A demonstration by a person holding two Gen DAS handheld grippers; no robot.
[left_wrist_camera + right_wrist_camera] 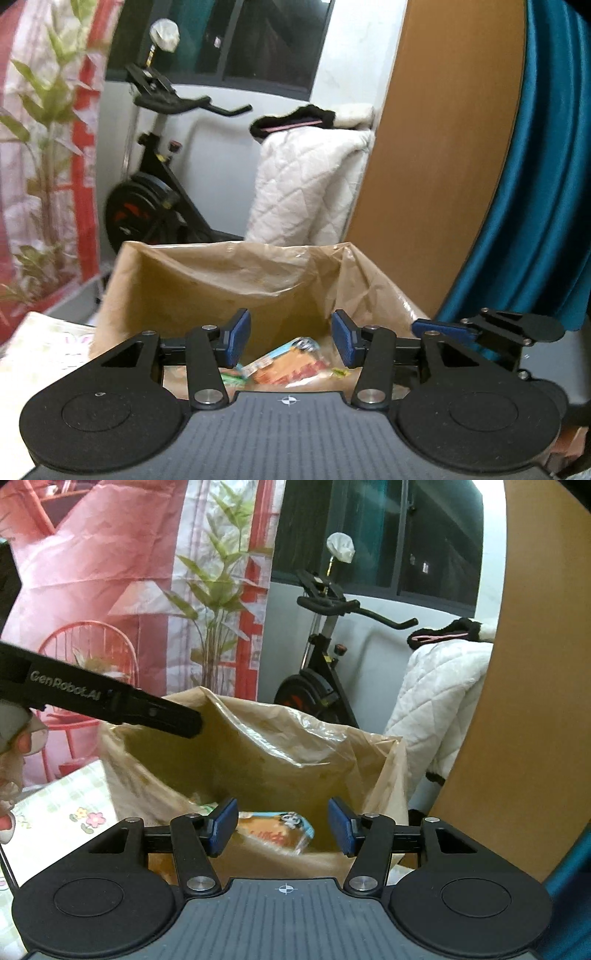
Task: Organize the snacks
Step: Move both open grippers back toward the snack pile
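Observation:
A brown bag-lined box (207, 273) stands open in front of both grippers. On its floor lie an orange snack packet (291, 363), a green packet (231, 378) and a small yellow one (341, 372). My left gripper (291, 338) hovers over the box's near rim, open, with nothing between its blue pads. To its right one blue pad (439, 329) of the right gripper shows. In the right wrist view my right gripper (282, 825) is open over the same box (258, 746). The orange packet (273, 830) lies below, free of the pads. The left gripper's black body (110, 701) reaches in from the left.
An exercise bike (159, 177) and a white quilted blanket (306, 184) stand behind the box. A wooden panel (443, 147) and a teal curtain (535, 203) close off the right. A flowered tablecloth (74, 812) lies left of the box, with a hand (14, 738) at the edge.

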